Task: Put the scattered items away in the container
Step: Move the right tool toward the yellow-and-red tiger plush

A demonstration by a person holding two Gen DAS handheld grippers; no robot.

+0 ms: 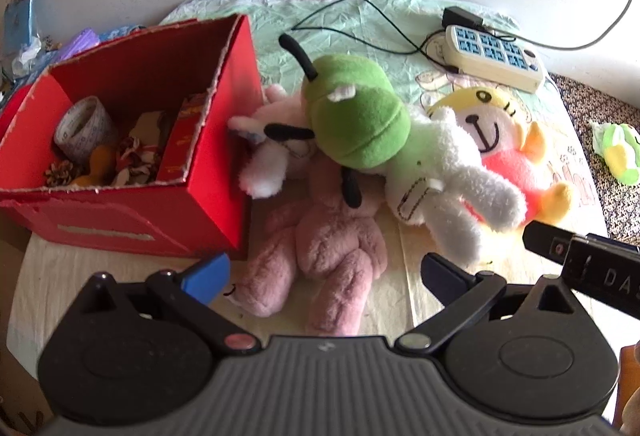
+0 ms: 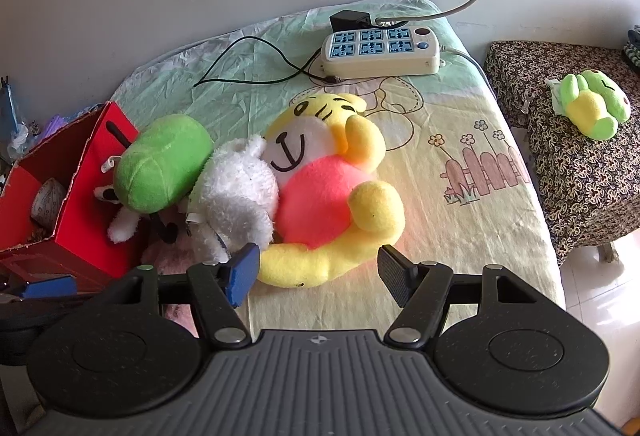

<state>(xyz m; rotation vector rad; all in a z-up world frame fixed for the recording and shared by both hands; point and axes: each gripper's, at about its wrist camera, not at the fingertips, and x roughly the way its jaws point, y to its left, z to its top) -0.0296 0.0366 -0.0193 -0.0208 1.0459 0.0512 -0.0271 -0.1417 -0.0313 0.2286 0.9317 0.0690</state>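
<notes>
Left wrist view: the left gripper hangs spread wide and holds nothing, above the pink plush, which lies flat on the sheet with its long axis running from the camera toward the box. The red box stands to the left, open on top, with a tape roll and small odds inside. A green plush lies across the pink one, its black stalk pointing to the far left, and blocks the pink plush's head. A white plush leans on the yellow bear. A power strip sits at the far edge.

Right wrist view: the right gripper is also spread and empty, just before the bear's yellow leg. The bear lies on its back, head toward the strip. The white plush and green plush crowd between it and the box. A small green toy rests apart on a patterned stool.
</notes>
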